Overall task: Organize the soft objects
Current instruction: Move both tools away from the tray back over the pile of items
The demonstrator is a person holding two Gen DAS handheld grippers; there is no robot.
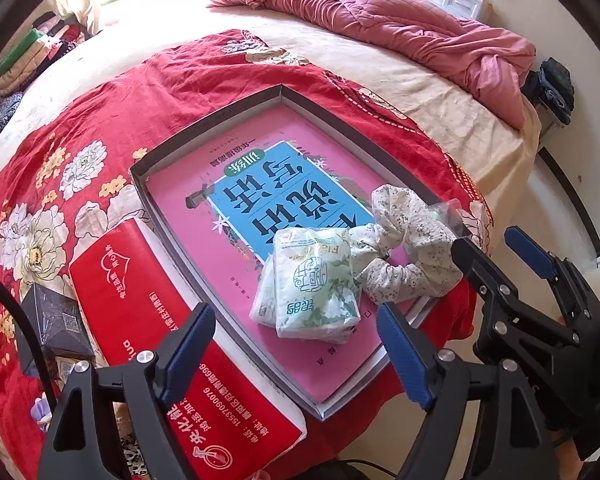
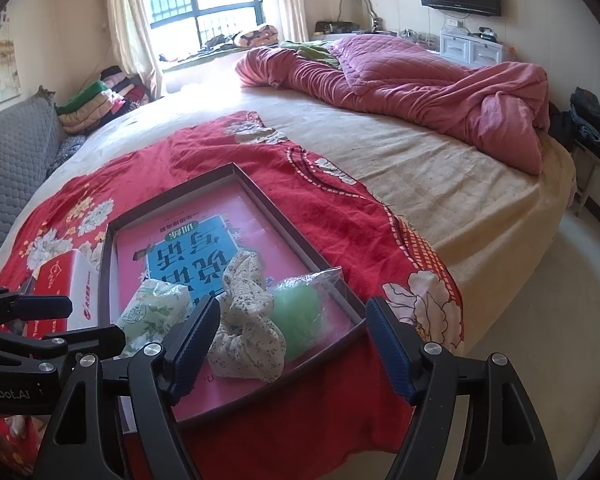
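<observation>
A: Left claw [image 1: 296, 350] spread wide over the tissue pack [image 1: 314, 280], gripping nothing.
B: Right claw [image 2: 290, 344] gapes empty too; floral cloth [image 2: 246, 320] and green bagged item [image 2: 298, 314] lie in the tray [image 2: 284, 204] on the bed.

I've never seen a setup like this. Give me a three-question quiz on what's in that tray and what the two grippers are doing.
1. True or false: the tissue pack lies inside the tray.
2. Which thing sits in the tray's corner, by the floral cloth?
A. a black box
B. a green item in a clear bag
C. a red pack
3. Fill in: the left gripper and the right gripper both stand ____, holding nothing.

Key: 1 true; 2 B; 3 open.
</observation>
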